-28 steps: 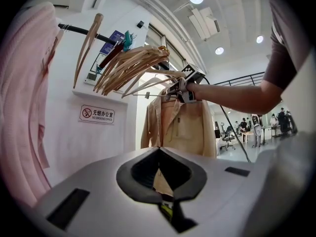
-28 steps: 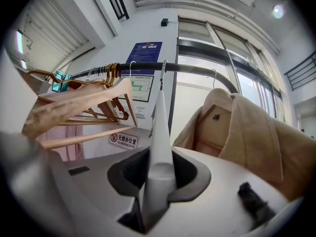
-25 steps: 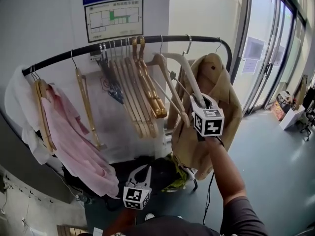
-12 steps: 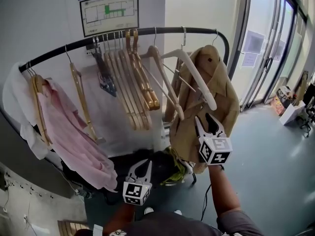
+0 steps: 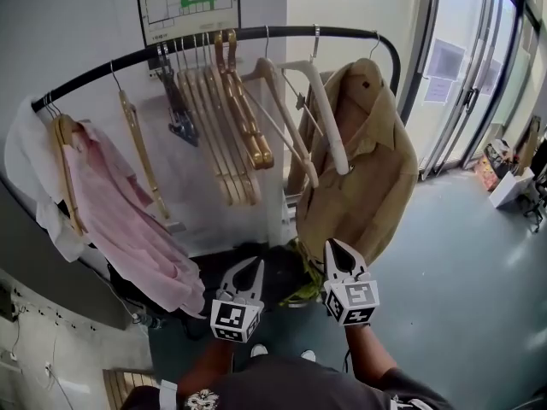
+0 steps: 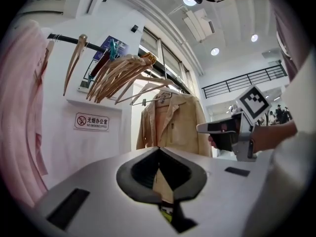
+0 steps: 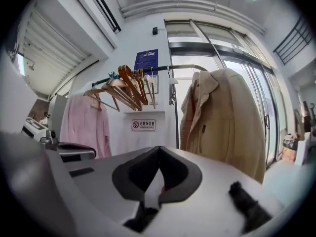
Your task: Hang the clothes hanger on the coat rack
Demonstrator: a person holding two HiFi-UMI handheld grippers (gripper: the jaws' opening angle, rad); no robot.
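Observation:
A white clothes hanger (image 5: pixel 330 120) hangs by its hook on the black curved rail (image 5: pixel 111 67) of the coat rack, between the wooden hangers (image 5: pixel 232 118) and a beige coat (image 5: pixel 369 169). Nothing holds it. My right gripper (image 5: pixel 336 248) is low, well below the hanger and in front of the coat's hem, shut and empty (image 7: pixel 159 148). My left gripper (image 5: pixel 254 266) is beside it to the left at about the same height, with its tips together (image 6: pixel 159 149) and nothing in them. The right gripper (image 6: pixel 223 128) also shows in the left gripper view.
A pink shirt (image 5: pixel 120 212) and a white garment (image 5: pixel 26 169) hang at the rail's left end. Dark bags and a yellow-green item (image 5: pixel 301 290) lie on the floor under the rack. Glass doors (image 5: pixel 466 75) stand at the right, and a white wall with a floor plan (image 5: pixel 188 5) behind.
My right gripper let go of the white hanger's lower end, opened wide, then sank toward me and shut. The hanger swung back under the rail. The left gripper hardly moved.

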